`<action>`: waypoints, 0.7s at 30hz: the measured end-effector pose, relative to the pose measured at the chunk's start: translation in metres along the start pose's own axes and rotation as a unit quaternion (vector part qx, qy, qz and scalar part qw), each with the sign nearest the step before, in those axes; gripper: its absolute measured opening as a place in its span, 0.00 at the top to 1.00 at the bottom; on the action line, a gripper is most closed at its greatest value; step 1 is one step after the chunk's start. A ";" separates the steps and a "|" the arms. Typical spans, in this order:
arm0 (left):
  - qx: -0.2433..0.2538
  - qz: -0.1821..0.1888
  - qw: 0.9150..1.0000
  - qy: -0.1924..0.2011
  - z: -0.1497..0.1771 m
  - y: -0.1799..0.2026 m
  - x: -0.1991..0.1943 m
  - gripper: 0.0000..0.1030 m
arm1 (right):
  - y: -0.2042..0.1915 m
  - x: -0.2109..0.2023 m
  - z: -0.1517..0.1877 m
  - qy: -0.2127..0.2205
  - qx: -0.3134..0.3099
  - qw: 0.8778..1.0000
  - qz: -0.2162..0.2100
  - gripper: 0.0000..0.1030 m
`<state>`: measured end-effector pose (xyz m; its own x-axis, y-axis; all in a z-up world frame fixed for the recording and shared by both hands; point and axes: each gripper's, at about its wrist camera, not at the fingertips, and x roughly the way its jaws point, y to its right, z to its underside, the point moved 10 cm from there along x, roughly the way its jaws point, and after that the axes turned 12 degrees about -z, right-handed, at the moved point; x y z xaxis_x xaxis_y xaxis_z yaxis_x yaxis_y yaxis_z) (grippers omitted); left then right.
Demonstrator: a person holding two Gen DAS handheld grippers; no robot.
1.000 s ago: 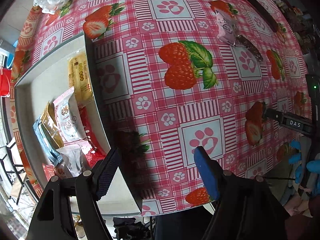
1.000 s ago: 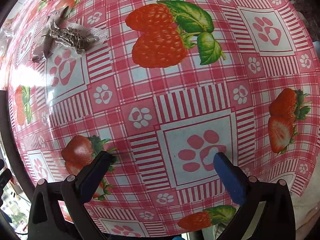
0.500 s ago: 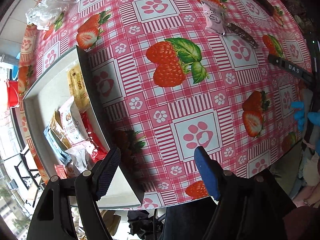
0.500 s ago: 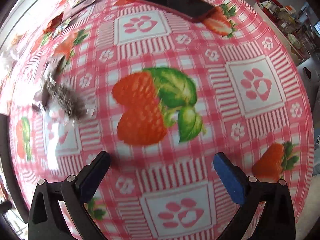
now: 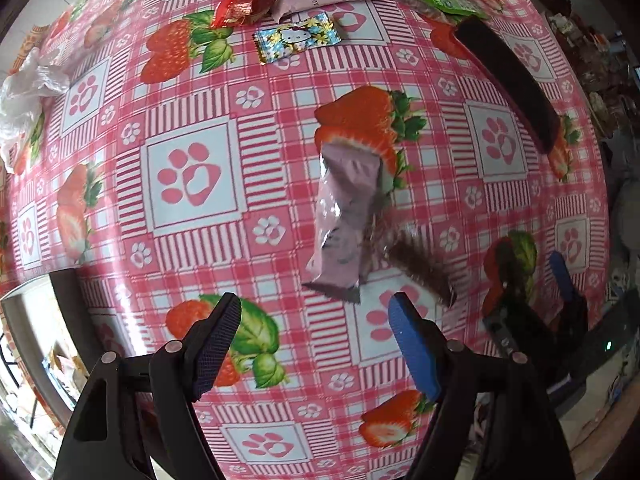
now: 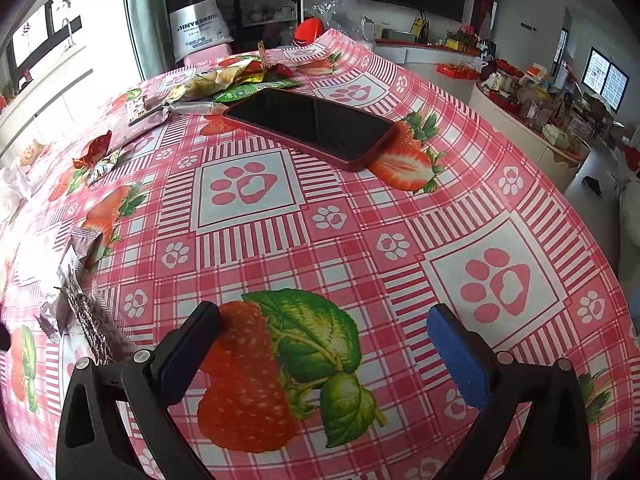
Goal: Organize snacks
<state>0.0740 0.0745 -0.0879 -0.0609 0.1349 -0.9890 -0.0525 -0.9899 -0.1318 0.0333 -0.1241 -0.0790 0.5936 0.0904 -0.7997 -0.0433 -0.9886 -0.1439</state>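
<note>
Left claw [image 5: 316, 344] has swept across the counter [image 5: 208, 236] since a second ago: the white tray with packets that filled the left of its view is now only a corner at the lower-left edge, and a pale pink foil snack packet [image 5: 346, 216] sits just ahead of the fingertips. Jaws wide, nothing between them, pointing straight down. Touching the pink packet's right side lies a clear wrapper with a dark brown bar [image 5: 420, 268], blurred. Right claw [image 6: 324, 340] has tilted up; its view went from tablecloth only to the far counter edge and room behind. Jaws wide, nothing held, over a printed strawberry on the red-and-white checked paw-print tablecloth [image 6: 400, 240]. Right claw also shows at the right edge of the left view, blue pad visible. Black phone in a red case [image 6: 312, 126] lies flat toward the far edge of the counter. Beyond it, at the far edge, a heap of snack packets, green, yellow and silver [image 6: 236, 84]. Small blue cartoon-cat sweet wrapper [image 5: 298, 38] lies alone between the heap and the pink packet; a crumpled red foil wrapper [image 5: 244, 6] just beside it. Crumpled clear plastic bag [image 5: 28, 96] at the left edge of the counter.
</note>
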 end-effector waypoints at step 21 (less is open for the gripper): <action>0.103 -0.073 0.992 0.004 0.104 -0.009 0.017 0.63 | 0.000 0.002 -0.002 0.000 0.001 1.000 0.000 0.00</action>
<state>-0.0305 0.0898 -0.0963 -0.0299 0.2759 -0.9607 -0.2621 -0.9297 -0.2588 0.0360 -0.1241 -0.0792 0.5938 0.0904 -0.7995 -0.0452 -0.9883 -0.1454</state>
